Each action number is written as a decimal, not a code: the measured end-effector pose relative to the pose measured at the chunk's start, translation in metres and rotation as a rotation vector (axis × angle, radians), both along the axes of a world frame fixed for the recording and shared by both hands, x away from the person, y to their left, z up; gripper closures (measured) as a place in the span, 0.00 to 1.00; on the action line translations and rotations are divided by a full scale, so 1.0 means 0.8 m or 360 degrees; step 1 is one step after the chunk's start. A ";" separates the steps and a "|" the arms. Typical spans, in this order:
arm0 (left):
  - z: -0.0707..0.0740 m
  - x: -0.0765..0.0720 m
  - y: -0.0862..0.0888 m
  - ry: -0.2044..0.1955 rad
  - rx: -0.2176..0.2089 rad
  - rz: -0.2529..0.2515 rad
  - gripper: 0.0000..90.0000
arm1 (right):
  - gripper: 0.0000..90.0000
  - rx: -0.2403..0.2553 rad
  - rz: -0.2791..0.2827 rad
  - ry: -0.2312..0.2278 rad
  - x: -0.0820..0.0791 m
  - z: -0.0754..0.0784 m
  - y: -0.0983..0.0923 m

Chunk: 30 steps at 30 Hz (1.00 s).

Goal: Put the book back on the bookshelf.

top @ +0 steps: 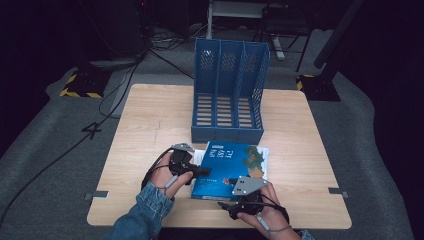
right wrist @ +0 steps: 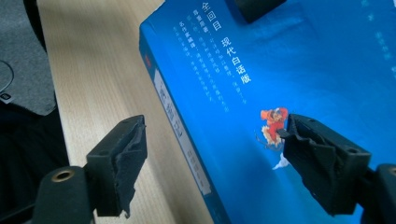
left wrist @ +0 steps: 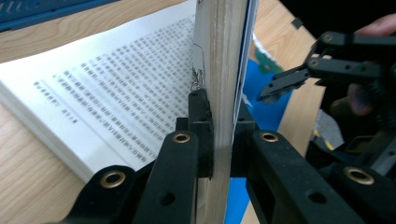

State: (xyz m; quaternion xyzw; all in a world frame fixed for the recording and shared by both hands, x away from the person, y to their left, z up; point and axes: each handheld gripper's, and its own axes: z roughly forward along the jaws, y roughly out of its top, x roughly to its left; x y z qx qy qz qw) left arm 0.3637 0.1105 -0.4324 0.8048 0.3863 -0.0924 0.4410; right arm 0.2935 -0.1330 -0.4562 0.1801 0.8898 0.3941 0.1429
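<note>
Two grippers are used on one blue book (top: 231, 170), which lies on the table (top: 150, 120) just in front of the blue file rack (top: 229, 92). The left gripper (top: 202, 172) is closed on a thick bunch of pages and the cover; in the left gripper view that bunch (left wrist: 223, 70) is pinched between the black jaws and stands upright, while the open white pages (left wrist: 107, 88) lie flat beside it. The right gripper (right wrist: 215, 135) is held open over the book's near corner, one jaw above the table and one above the cover, and nothing is gripped by it.

To do this step well, the pinched part should be lifted slowly so no page is torn. The book should be caught by the right gripper at its spine before it is raised toward the rack. A firm grip is needed, since the book looks heavy and may slip.

The book is seen to be thick, with a bright blue cover, white writing, and a small red and orange figure (right wrist: 273, 122). A worn, chipped edge is shown on the lifted part.
</note>
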 end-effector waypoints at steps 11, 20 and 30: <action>0.021 0.004 -0.011 0.0071 0.0006 0.0001 0.94 | 0.16 -0.0049 0.0062 -0.0096 -0.003 -0.001 0.012; 0.022 0.005 -0.013 0.0123 -0.0019 0.0015 0.94 | 0.00 -0.0114 0.0019 -0.0367 -0.012 -0.021 0.035; 0.017 0.006 -0.018 0.0179 -0.0063 0.0001 0.93 | 0.00 -0.0264 -0.0069 -0.0602 -0.016 -0.028 0.047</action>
